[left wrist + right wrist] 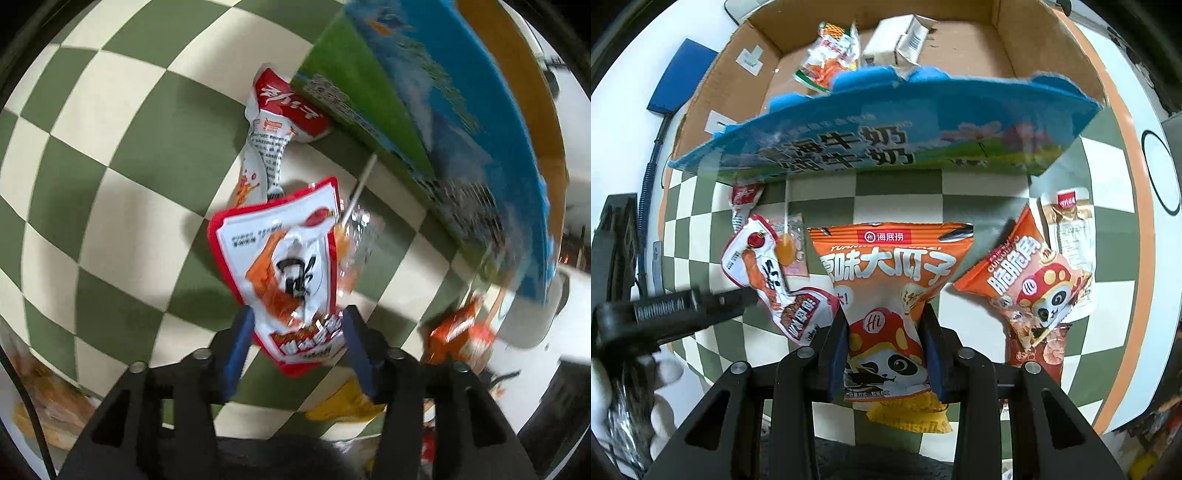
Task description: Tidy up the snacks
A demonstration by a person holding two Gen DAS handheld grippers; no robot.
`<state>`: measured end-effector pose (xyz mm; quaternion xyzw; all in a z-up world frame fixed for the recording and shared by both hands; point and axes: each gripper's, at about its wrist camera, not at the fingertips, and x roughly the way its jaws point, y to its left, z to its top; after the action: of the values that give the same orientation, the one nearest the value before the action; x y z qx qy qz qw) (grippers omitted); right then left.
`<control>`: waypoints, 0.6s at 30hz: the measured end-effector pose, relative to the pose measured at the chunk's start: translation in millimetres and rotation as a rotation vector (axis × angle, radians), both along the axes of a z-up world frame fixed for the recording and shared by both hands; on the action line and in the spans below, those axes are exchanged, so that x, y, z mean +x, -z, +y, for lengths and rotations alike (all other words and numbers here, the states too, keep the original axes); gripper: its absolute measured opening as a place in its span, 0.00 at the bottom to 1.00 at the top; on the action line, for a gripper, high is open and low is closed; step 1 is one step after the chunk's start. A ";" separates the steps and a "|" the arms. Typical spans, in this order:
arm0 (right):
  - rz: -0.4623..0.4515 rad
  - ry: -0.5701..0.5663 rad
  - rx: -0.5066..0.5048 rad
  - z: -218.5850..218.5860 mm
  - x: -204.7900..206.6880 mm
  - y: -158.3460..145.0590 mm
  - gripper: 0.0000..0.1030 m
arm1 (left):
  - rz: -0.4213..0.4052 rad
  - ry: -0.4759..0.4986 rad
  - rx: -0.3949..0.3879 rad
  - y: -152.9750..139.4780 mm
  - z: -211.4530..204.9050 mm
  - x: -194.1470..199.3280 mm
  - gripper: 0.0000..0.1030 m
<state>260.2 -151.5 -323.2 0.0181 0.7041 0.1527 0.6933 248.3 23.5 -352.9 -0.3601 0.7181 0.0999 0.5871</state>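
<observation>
A red and white snack packet lies on the green and cream checked cloth. My left gripper stands open over its lower end, blue pads on either side and not pressing. A lollipop lies beside it. My right gripper is shut on an orange seed bag with a panda print. The same red and white packet shows to its left, with the left gripper's black finger beside it. Behind stands the open blue milk carton box.
The box holds a snack packet and a small white carton. An orange crisp bag, a gold and white packet, a dark red packet and a yellow packet lie on the cloth. A small red packet leans against the box.
</observation>
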 end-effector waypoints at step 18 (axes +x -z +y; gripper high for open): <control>-0.013 0.021 0.009 -7.0 4.9 5.6 0.37 | 0.120 0.264 0.249 22.8 -50.8 36.9 0.30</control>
<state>265.0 -158.5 -328.8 0.0276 0.6986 0.1485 0.6994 285.1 -27.2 -375.7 -0.1808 0.7751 0.1314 0.5910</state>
